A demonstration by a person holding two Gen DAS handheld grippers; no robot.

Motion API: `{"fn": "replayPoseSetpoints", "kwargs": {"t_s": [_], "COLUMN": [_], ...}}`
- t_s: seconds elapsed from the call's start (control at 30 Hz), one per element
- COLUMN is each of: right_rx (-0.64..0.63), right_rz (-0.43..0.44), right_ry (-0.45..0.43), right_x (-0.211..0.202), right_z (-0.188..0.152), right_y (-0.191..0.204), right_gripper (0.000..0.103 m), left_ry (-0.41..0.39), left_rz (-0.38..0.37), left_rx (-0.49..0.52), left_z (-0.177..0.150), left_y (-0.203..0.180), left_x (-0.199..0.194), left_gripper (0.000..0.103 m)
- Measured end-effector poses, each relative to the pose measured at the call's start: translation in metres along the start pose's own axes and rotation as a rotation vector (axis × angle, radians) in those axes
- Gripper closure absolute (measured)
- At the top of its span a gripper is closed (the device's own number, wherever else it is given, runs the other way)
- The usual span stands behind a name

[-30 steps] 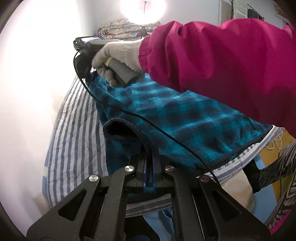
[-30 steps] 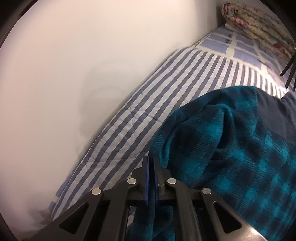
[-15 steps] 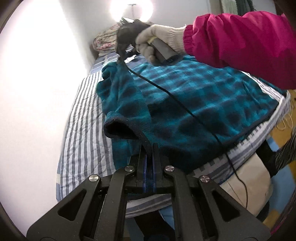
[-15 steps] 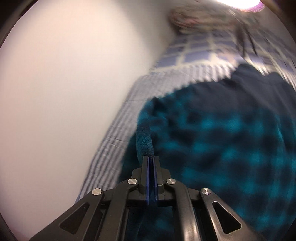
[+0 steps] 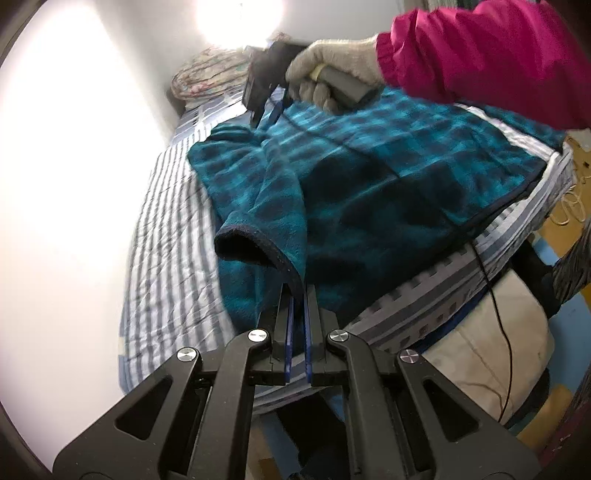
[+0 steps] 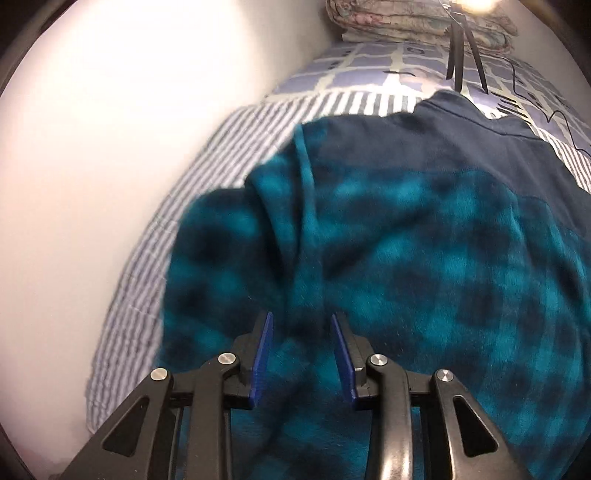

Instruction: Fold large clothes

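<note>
From the left wrist view, my left hand-held gripper [image 5: 297,295] is pinched narrow on the dark-trimmed cuff of the plaid fleece jacket [image 5: 369,184], which lies spread across the striped bed [image 5: 166,240], reaching its near edge. Toward the far end of the bed, a gloved hand [image 5: 332,70] in a pink sleeve [image 5: 498,59] holds the right hand-held gripper [image 5: 266,107] over the jacket's shoulder.

From the right wrist view, my right hand-held gripper [image 6: 301,325] has its jaws opening, a ridge of jacket fabric lying between the blue pads [image 6: 263,354] without being pressed. A folded floral quilt [image 6: 406,14] sits at the far edge.
</note>
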State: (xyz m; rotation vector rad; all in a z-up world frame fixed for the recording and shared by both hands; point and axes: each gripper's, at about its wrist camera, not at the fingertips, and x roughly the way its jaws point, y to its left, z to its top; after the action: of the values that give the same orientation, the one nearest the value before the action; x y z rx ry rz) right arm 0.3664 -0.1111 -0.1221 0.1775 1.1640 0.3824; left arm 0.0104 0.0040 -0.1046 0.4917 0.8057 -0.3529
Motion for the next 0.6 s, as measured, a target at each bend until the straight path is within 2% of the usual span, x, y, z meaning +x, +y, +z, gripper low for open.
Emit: {"fn": "replayPoseSetpoints", "kwargs": {"t_s": [0.07,0.13,0.27,0.4,0.43,0.5,0.6], "right_rx": [-0.025,-0.044,-0.068,-0.117,-0.132,-0.176,-0.254], "right_rz": [0.027,0.056,0.112,0.173,0.176,0.161,0.108], "right_ry": [0.008,0.023,0.047,0.057,0.062,0.071,0.074], "right_x": [-0.003,-0.006,-0.013,-0.026,-0.029,-0.029,-0.032], "right_z": [-0.006,-0.018,-0.048,-0.079,-0.086,-0.098,-0.117], "right_y": [0.007,0.013,0.022,0.04,0.046,0.056,0.07], "right_gripper": [0.068,0.068,0.068,0.068,0.068,0.068,0.067], "left_ry": [0.008,0.002,-0.008,0.037,0.044,0.078,0.121], "left_rz": [-0.008,-0.027,-0.09,-0.16,-0.174,-0.25,-0.332], "left_rx": [-0.015,-0.04,-0.095,-0.251,-0.286,-0.404,-0.55], "left_z": [-0.007,-0.013,-0.023,-0.026,-0.026,-0.024,-0.023], "left_y": [0.002,0.002,0.006,0.031,0.038,0.057,0.075], "left_x": [-0.004,-0.011,-0.026,-0.018,-0.016,-0.001,0.022], "left_gripper": [0.089,0.055,0.053,0.053,0.053,0.053,0.053]}}
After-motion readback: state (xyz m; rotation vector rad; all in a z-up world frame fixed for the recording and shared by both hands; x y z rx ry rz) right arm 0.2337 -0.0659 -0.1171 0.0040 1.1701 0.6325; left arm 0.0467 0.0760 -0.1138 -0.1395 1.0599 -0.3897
